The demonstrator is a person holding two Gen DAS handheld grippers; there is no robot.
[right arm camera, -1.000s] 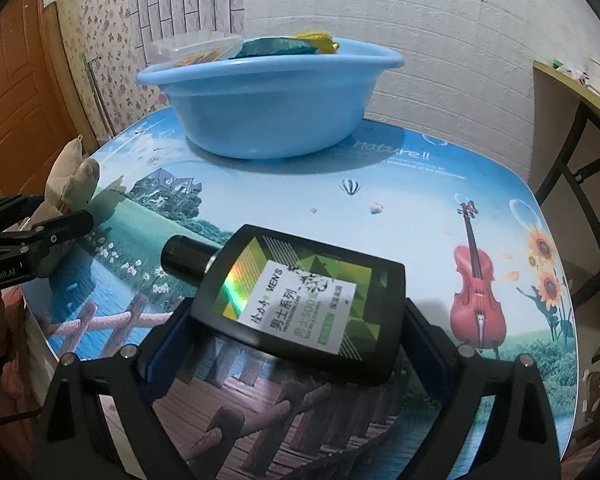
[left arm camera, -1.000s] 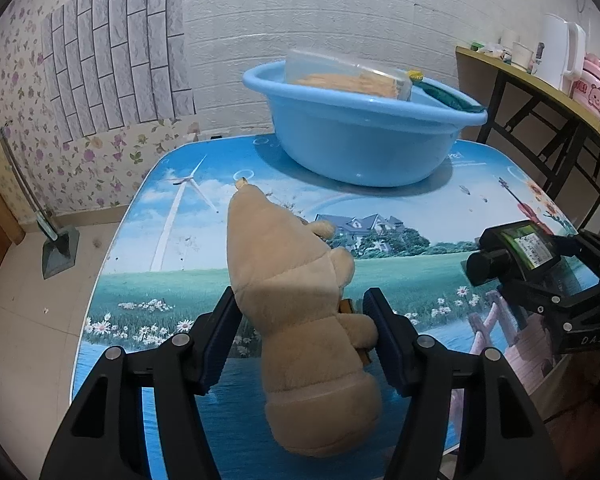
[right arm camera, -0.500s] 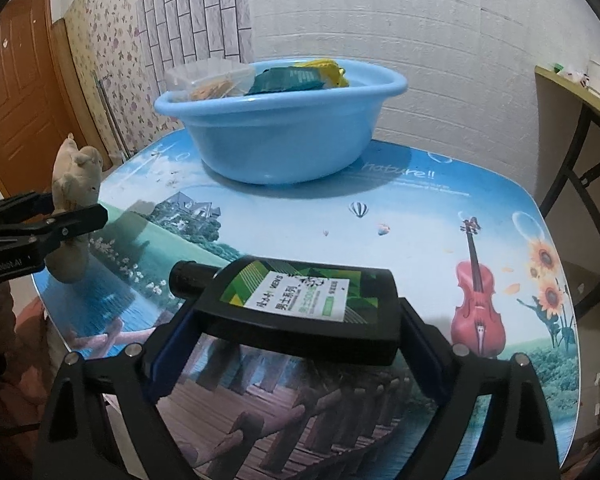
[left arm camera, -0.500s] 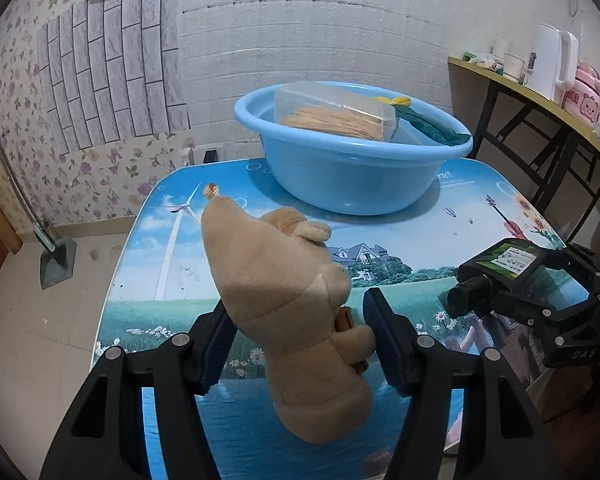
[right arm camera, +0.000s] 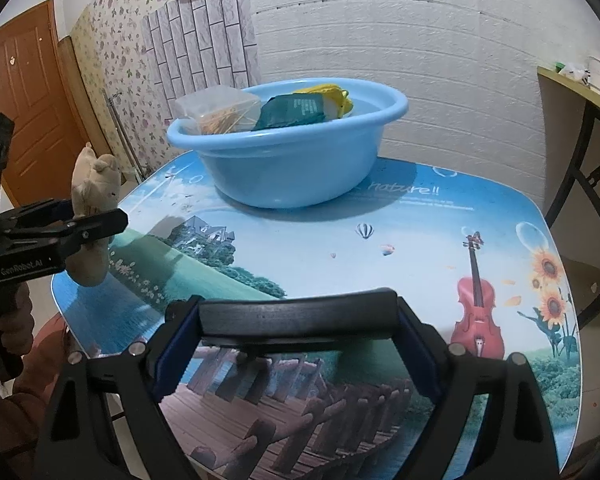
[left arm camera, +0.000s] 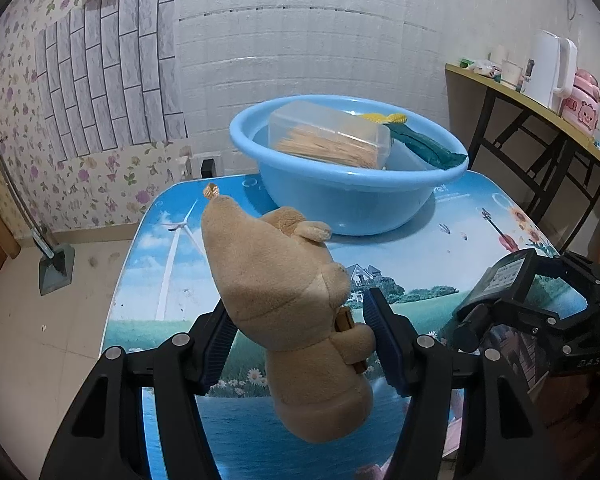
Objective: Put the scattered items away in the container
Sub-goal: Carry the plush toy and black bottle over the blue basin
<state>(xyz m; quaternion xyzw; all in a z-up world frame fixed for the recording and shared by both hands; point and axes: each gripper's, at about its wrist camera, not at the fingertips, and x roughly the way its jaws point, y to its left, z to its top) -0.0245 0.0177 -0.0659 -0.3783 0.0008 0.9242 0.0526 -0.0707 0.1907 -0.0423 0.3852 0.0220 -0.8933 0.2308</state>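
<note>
Left wrist: one plush toy (left arm camera: 296, 320), one basin (left arm camera: 348, 184).

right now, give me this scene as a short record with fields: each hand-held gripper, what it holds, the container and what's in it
left hand-held gripper: shut on the plush toy, held above the table
right hand-held gripper: shut on the black bottle, held above the table
container: blue basin, on the table's far side
in the basin: clear box of sticks, green packet, yellow item
left to do: toy and bottle not yet in the basin
</note>
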